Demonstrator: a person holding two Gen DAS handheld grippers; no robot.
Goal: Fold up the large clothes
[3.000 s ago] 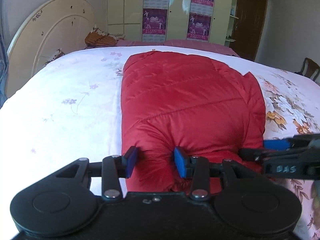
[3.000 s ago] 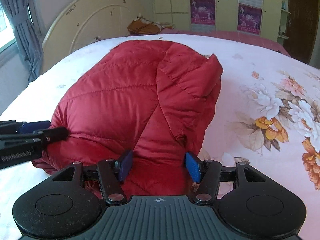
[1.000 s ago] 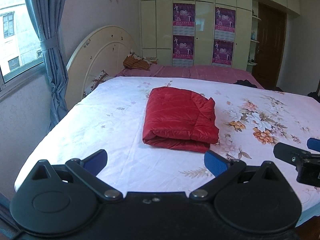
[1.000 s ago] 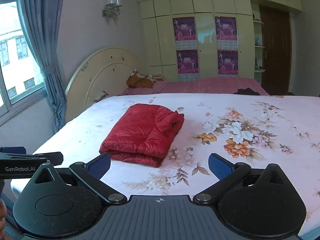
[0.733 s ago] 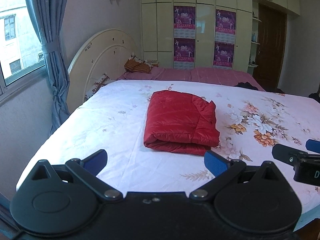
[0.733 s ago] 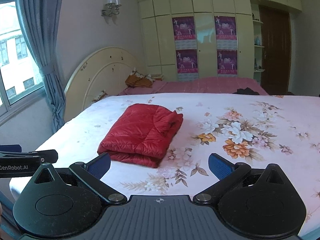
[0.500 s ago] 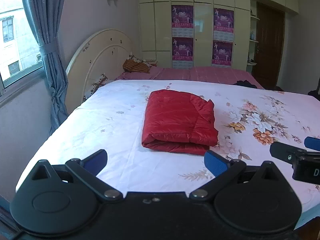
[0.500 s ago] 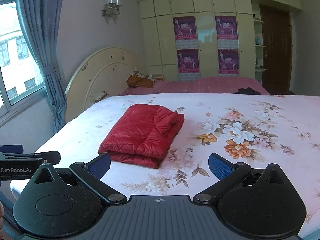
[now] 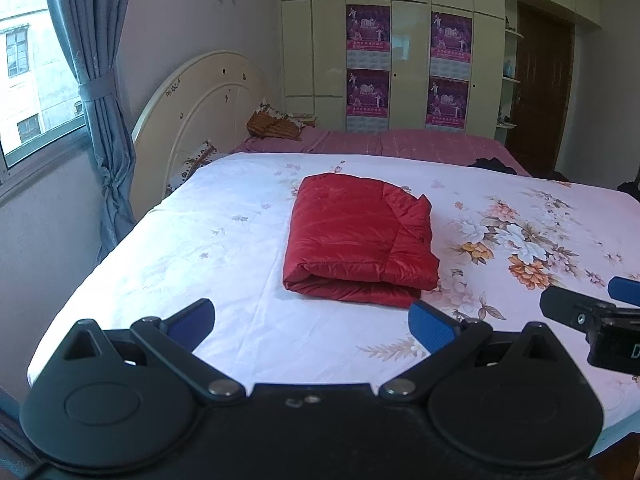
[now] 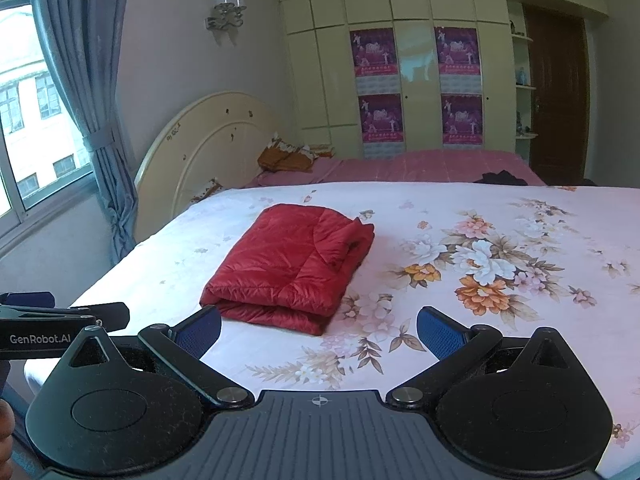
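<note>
A red puffy jacket [image 9: 360, 240] lies folded into a compact rectangle on the white floral bed sheet [image 9: 224, 248]; it also shows in the right wrist view [image 10: 292, 268]. My left gripper [image 9: 310, 324] is open and empty, held back near the bed's front edge, well short of the jacket. My right gripper [image 10: 318, 332] is open and empty too, likewise apart from the jacket. Each gripper shows at the side of the other's view, the right one [image 9: 592, 316] and the left one [image 10: 64, 320].
A cream headboard [image 9: 200, 120] stands at the left, with a window and blue curtain [image 9: 100, 92] beside it. A second bed with a pink cover [image 9: 400, 144] and an orange pillow [image 9: 276, 124] lies behind. Wardrobe doors with posters and a dark door stand at the back.
Three seconds ago both grippers were at the jacket's near edge with jaws narrow. Now both are wide open and pulled back from the bed. Over the last second they barely moved.
</note>
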